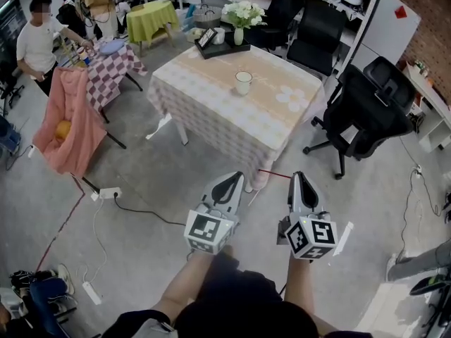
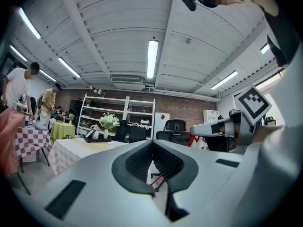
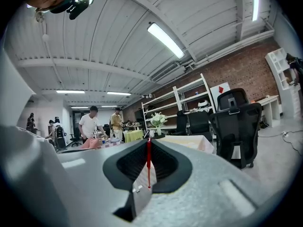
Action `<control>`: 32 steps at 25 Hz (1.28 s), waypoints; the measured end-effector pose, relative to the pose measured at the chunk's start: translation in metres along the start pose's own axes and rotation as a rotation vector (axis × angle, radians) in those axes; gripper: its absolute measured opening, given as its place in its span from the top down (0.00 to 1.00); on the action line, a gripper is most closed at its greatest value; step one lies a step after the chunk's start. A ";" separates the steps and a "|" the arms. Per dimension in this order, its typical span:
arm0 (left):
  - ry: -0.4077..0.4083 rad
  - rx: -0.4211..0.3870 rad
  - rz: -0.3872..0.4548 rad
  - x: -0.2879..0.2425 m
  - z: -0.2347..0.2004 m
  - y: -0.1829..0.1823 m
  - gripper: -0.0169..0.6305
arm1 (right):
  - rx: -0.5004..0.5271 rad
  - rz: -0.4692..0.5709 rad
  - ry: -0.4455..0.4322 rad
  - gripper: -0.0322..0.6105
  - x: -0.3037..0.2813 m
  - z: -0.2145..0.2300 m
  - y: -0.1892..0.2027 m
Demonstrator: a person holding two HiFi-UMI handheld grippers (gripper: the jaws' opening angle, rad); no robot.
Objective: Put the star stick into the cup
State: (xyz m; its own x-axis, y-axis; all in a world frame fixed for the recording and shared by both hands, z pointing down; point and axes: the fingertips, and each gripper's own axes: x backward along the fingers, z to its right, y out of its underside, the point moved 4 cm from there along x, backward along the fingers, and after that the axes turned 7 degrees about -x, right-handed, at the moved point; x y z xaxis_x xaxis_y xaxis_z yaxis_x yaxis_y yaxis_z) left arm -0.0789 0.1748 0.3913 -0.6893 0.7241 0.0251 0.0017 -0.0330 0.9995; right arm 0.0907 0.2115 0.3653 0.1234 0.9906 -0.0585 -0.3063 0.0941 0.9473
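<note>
A white cup (image 1: 243, 82) stands near the middle of the table with the pale checked cloth (image 1: 211, 115), well ahead of both grippers. My right gripper (image 1: 297, 177) is shut on a thin red stick (image 1: 273, 174) that pokes out leftward over the floor. In the right gripper view the red stick (image 3: 148, 162) runs straight up between the closed jaws (image 3: 148, 143); its star end is not visible. My left gripper (image 1: 235, 179) hangs beside it, jaws closed and empty (image 2: 152, 144). Both grippers hover over the grey floor in front of the table.
Black office chairs (image 1: 366, 111) stand right of the table and behind it. A black tray (image 1: 222, 48) and a vase of white flowers (image 1: 239, 16) sit at the table's far end. A pink cloth (image 1: 67, 118), a power strip (image 1: 109, 193) and a person (image 1: 39, 44) are at the left.
</note>
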 end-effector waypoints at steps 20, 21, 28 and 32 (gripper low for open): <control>0.005 0.005 -0.020 -0.022 -0.033 0.016 0.96 | -0.018 -0.009 0.007 0.92 -0.044 -0.002 0.005; 0.002 0.006 -0.023 -0.025 -0.034 0.018 0.96 | -0.018 -0.012 0.004 0.92 -0.047 0.000 0.005; -0.019 0.018 -0.033 -0.058 -0.040 0.018 0.96 | -0.013 -0.023 -0.019 0.92 -0.076 0.018 -0.006; -0.040 0.017 -0.042 -0.077 -0.047 0.021 0.96 | -0.016 -0.037 -0.031 0.92 -0.096 0.029 -0.008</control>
State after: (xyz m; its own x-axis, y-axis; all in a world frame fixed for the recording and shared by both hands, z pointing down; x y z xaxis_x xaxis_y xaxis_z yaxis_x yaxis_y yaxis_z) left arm -0.0597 0.0863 0.4096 -0.6595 0.7516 -0.0161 -0.0137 0.0094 0.9999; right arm 0.1086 0.1131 0.3727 0.1643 0.9829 -0.0833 -0.3162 0.1325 0.9394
